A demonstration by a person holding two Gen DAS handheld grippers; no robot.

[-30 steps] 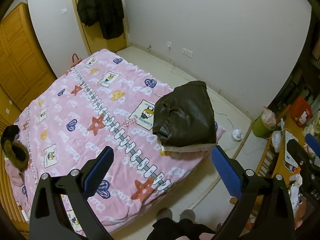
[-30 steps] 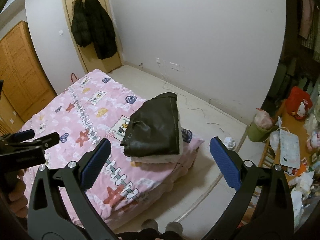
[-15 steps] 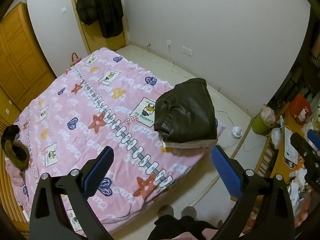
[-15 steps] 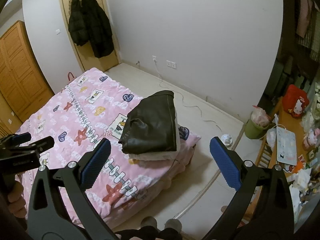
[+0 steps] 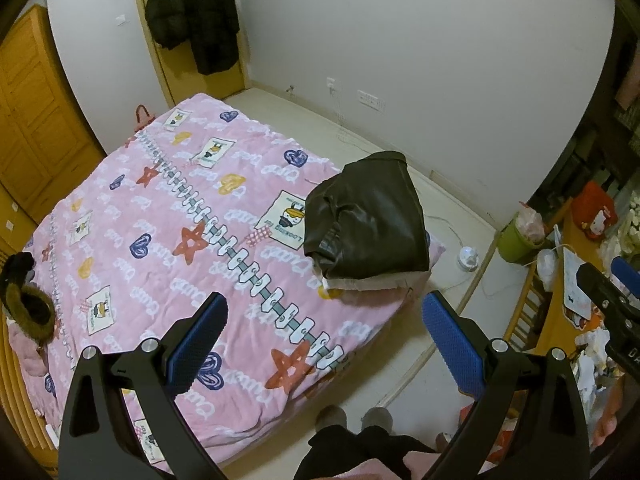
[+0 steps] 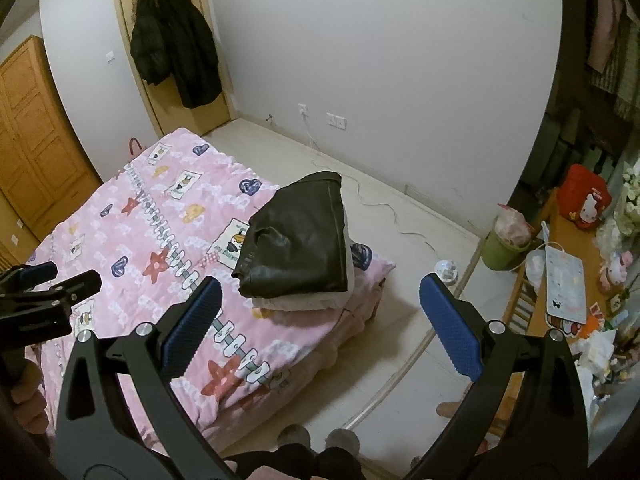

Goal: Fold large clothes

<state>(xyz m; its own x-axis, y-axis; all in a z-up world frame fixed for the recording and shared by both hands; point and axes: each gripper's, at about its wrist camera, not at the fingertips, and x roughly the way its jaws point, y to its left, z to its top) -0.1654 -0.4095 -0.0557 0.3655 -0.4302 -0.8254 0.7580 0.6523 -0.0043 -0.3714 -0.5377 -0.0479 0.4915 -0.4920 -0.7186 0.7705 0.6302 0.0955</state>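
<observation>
Left gripper [image 5: 324,328]: held high above the near part of the bed [image 5: 160,240], looking down; fingers [image 5: 198,342] spread wide apart, nothing between them. Right gripper [image 6: 320,320]: held at a similar height over the bed's near corner; fingers [image 6: 448,320] likewise wide apart and empty. Each gripper appears at the edge of the other's view: the right one at the right edge of the left wrist view, the left one at the left edge of the right wrist view, with a hand [image 6: 28,404] gripping its handle.

Dark leather jacket [image 5: 368,224]: folded into a compact, roughly rectangular bundle; glossy, creased surface; collar end towards the wall; it rests on top of a folded pale garment [image 5: 368,282], forming a stack on the bed's corner nearest the wall, well apart from both grippers.

Surroundings: pink patterned quilt [image 6: 132,232] covers the bed; fur-trimmed clothing [image 5: 28,304] lies at the bed's left edge; dark coats [image 6: 176,40] hang on the door; a wooden wardrobe [image 5: 32,112] stands at left; a green bin [image 6: 504,246] and a cluttered table [image 6: 568,280] stand at right; the person's feet [image 6: 316,438] are on the floor by the bed.
</observation>
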